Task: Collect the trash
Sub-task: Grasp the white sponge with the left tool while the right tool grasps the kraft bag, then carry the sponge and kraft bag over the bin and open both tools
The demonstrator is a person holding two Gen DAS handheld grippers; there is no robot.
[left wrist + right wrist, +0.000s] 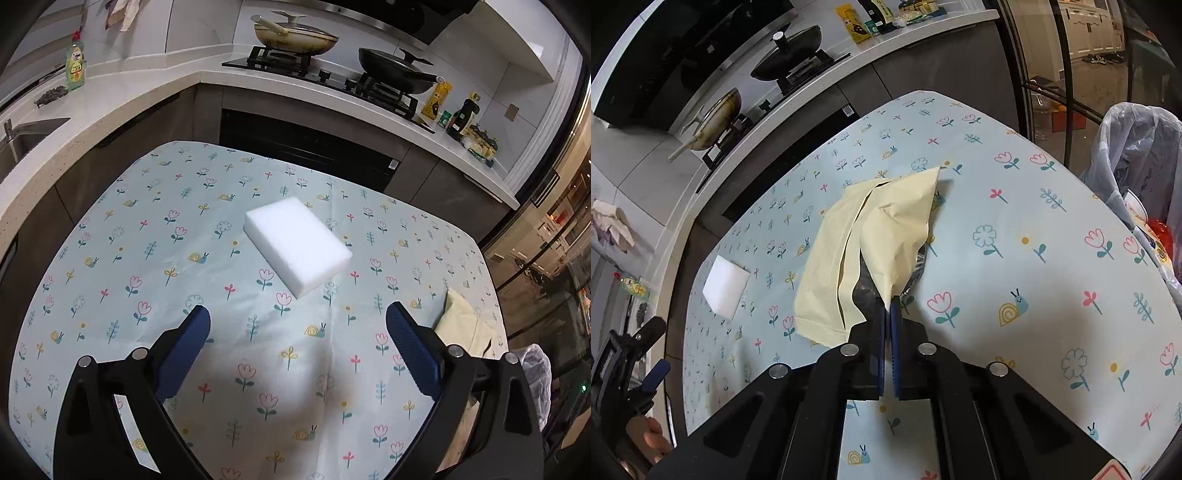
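Observation:
A pale yellow paper wrapper (842,251) lies crumpled on the floral tablecloth (1015,258). My right gripper (887,301) is shut on its near corner, which lifts up from the table. The wrapper's edge also shows in the left wrist view (461,325) at the right. A white sponge block (297,245) lies on the cloth (147,258) ahead of my left gripper (297,319), which is open and empty above the table. The sponge also shows in the right wrist view (726,286) at the left. A trash bin lined with a clear bag (1141,166) stands off the table's right edge.
A kitchen counter (122,96) wraps behind the table with a stove, two pans (295,33) and bottles (465,114). A dish soap bottle (75,62) stands by the sink. The bin bag (535,373) shows beside the table's right edge.

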